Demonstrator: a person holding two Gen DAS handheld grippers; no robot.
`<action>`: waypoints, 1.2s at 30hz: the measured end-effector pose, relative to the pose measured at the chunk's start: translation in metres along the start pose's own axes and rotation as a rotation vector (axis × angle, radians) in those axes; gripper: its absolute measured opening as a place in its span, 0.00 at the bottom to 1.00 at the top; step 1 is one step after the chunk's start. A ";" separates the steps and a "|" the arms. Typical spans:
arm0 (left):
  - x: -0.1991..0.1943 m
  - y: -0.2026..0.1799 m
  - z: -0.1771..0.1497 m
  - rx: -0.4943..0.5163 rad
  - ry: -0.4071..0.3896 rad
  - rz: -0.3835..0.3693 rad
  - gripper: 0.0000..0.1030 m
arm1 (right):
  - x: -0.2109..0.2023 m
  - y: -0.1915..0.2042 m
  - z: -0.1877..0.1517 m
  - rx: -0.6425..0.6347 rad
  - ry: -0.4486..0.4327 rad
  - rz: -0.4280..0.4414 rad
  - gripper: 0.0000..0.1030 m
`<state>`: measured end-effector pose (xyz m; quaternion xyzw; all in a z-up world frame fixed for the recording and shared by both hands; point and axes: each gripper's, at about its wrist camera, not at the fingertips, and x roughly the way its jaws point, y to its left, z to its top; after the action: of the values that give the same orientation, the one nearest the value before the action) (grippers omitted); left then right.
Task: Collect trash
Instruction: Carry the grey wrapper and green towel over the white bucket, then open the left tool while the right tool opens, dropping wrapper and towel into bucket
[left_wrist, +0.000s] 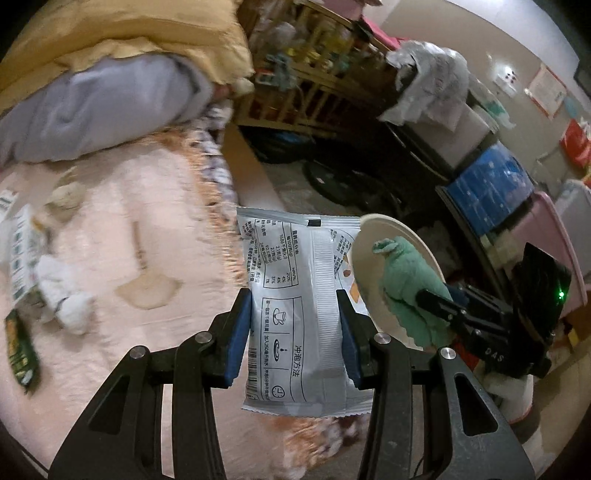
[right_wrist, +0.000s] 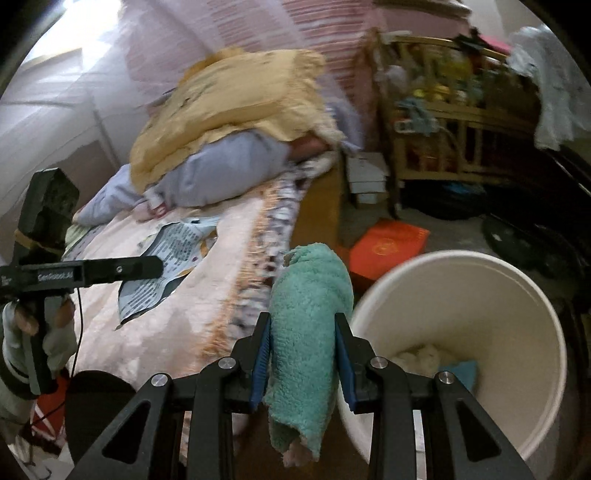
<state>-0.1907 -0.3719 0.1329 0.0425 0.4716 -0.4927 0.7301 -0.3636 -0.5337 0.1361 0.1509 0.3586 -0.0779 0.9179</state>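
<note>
Tongs (left_wrist: 294, 325) level, clamping silver packet (left_wrist: 295, 295) over bed (left_wrist: 147, 240).

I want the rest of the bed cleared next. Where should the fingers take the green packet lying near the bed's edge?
Take the green packet by one of its long edges, coming down from above with the fingers across its narrow width. It lies flat on the pink blanket, so only its edges give purchase. Both grippers are full now: the left holds a grey sachet.

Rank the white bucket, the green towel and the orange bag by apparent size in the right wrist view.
1. white bucket, largest.
2. green towel, shut in the right gripper; nearness to the camera inflates it.
3. orange bag on the floor, smallest, though farther away and partly hidden.
</note>
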 end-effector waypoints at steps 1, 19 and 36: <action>0.005 -0.005 0.001 0.006 0.005 -0.005 0.40 | -0.003 -0.008 -0.002 0.012 -0.002 -0.015 0.30; 0.072 -0.073 0.010 0.112 0.080 -0.050 0.41 | -0.020 -0.088 -0.030 0.162 0.018 -0.173 0.30; 0.090 -0.084 0.009 0.075 0.103 -0.138 0.57 | -0.013 -0.092 -0.033 0.174 0.048 -0.275 0.43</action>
<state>-0.2424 -0.4810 0.1057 0.0625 0.4915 -0.5562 0.6672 -0.4176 -0.6085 0.1017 0.1811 0.3898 -0.2297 0.8732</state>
